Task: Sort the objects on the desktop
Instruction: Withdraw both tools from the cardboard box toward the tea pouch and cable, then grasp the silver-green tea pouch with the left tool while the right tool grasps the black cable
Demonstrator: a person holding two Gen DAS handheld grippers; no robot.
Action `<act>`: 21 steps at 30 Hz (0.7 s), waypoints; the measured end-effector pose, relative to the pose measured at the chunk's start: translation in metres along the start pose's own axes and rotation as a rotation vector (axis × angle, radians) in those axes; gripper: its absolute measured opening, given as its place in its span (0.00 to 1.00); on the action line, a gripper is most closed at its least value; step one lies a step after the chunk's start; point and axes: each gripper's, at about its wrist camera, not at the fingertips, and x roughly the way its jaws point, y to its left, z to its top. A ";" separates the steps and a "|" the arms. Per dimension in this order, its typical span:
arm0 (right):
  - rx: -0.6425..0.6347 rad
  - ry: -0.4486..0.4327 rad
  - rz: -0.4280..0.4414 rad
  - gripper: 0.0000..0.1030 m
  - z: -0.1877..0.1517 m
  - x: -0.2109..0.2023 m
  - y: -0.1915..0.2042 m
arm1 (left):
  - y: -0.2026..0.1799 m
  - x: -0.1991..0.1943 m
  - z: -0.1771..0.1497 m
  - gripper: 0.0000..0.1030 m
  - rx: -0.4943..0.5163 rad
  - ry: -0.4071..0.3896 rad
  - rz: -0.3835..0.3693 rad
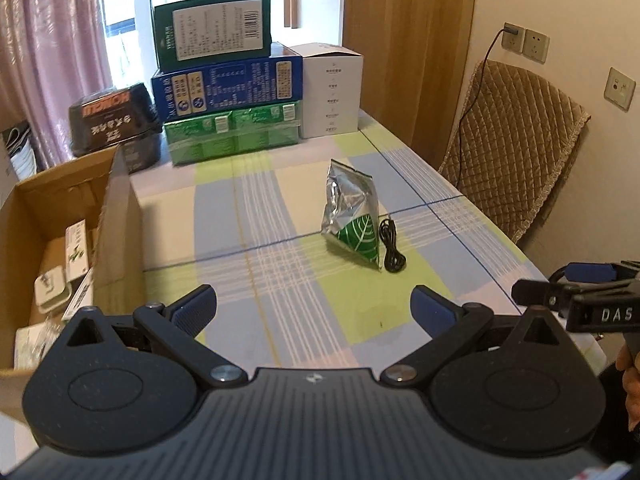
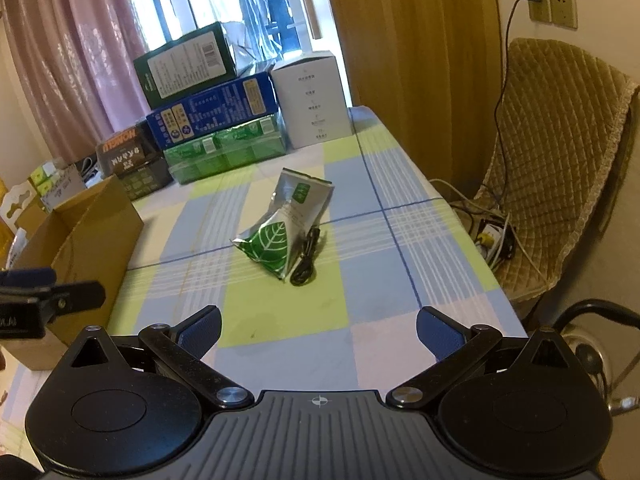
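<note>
A silver foil pouch [image 1: 352, 216] [image 2: 284, 226] with a green leaf print lies mid-table on the checked cloth. A coiled black cable [image 1: 392, 250] [image 2: 306, 258] rests just right of it, touching its edge. My left gripper [image 1: 314, 306] hovers open over the near part of the table, well short of the pouch, with nothing between its fingers. My right gripper [image 2: 319, 330] is open too, likewise short of the pouch and empty. An open cardboard box [image 1: 116, 216] [image 2: 84, 236] stands at the table's left edge with small white items inside.
Stacked green, blue and white cartons [image 1: 228, 80] [image 2: 216, 116] and a black box [image 1: 114, 114] line the far end. A padded chair [image 1: 516, 152] [image 2: 560, 168] stands right of the table, with a power strip and cables [image 2: 494, 236] on the floor.
</note>
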 end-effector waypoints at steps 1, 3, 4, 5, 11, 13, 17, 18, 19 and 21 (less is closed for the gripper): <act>-0.004 0.000 -0.002 0.98 0.001 0.005 -0.001 | -0.001 0.006 0.003 0.98 0.002 0.001 -0.001; -0.012 0.002 -0.003 0.98 0.005 0.015 -0.003 | -0.001 0.018 0.008 0.98 0.005 0.000 -0.004; -0.016 0.002 -0.004 0.98 0.007 0.020 -0.004 | -0.001 0.025 0.010 0.98 0.004 0.002 -0.005; -0.021 0.005 -0.003 0.98 0.009 0.026 -0.005 | -0.001 0.032 0.012 0.98 0.000 0.004 -0.006; -0.044 0.005 -0.012 0.89 0.022 0.065 -0.011 | -0.001 0.078 0.021 0.98 0.034 0.029 -0.025; -0.057 0.014 -0.009 0.84 0.027 0.081 -0.012 | 0.001 0.093 0.025 0.98 0.030 0.044 -0.026; -0.096 0.043 0.001 0.76 0.033 0.116 -0.010 | 0.007 0.122 0.033 0.98 0.003 0.081 -0.030; -0.101 0.052 0.003 0.72 0.034 0.126 -0.010 | 0.008 0.127 0.034 0.98 0.000 0.084 -0.031; -0.103 0.060 0.005 0.70 0.035 0.134 -0.009 | 0.010 0.133 0.035 0.98 0.001 0.085 -0.034; -0.107 0.086 0.005 0.60 0.038 0.151 -0.006 | 0.013 0.144 0.037 0.98 0.002 0.086 -0.043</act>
